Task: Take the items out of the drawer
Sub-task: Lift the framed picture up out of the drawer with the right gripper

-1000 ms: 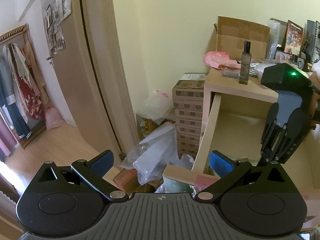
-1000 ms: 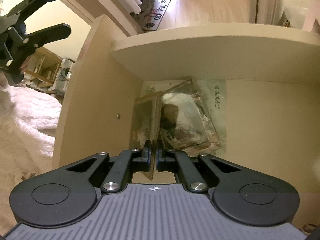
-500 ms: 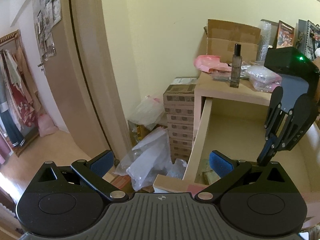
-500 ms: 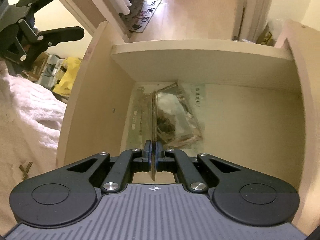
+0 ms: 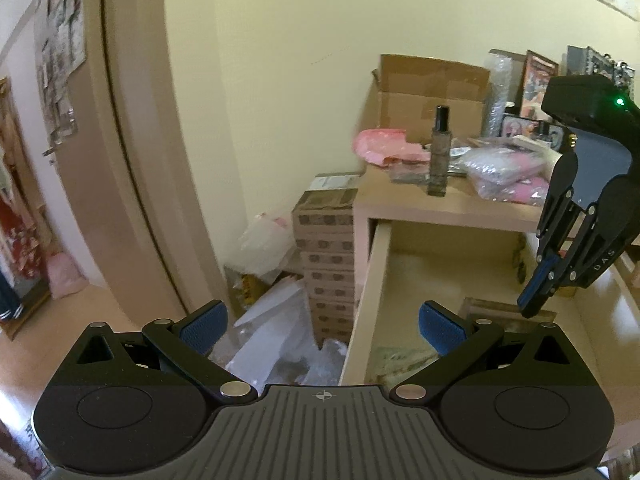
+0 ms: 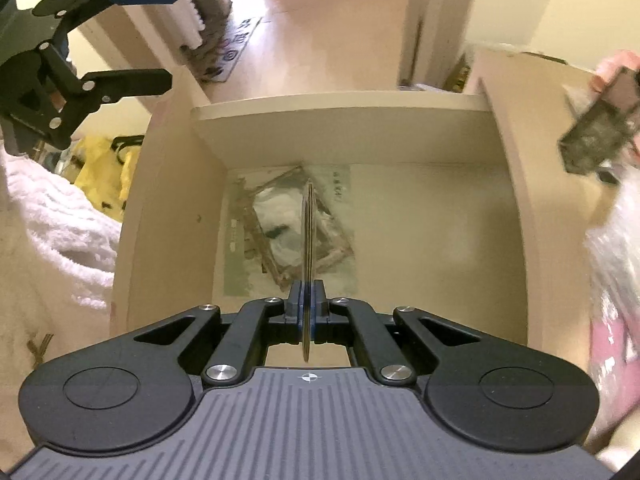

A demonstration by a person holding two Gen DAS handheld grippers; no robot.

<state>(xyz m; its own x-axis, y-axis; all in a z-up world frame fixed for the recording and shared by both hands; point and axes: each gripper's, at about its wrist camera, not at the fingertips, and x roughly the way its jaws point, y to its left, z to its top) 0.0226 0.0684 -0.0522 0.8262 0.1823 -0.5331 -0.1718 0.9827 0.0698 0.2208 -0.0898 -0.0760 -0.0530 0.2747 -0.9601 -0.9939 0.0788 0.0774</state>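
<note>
The light wooden drawer (image 6: 168,216) stands pulled open, seen from above in the right wrist view. My right gripper (image 6: 307,300) is shut on a thin flat card (image 6: 308,236), held edge-on above the drawer. Flat clear packets with pictures (image 6: 280,228) lie on the drawer floor under it. My left gripper (image 5: 322,326) is open and holds nothing, hovering over the drawer's left wall (image 5: 370,280). From the left wrist view the right gripper (image 5: 538,300) points down into the drawer over a flat packet (image 5: 500,312). The left gripper (image 6: 160,36) also shows at the right wrist view's upper left.
On the tabletop (image 5: 400,204) stand a dark bottle (image 5: 438,152), a cardboard box (image 5: 432,92), a pink bag (image 5: 384,144) and packets. Stacked cartons (image 5: 328,248) and plastic bags (image 5: 272,320) fill the floor left of the drawer. White fluffy fabric (image 6: 52,208) lies beside it.
My right gripper has risen out of the drawer with the card, so more of the drawer shows below. The left gripper has shifted right, toward the drawer, still open.
</note>
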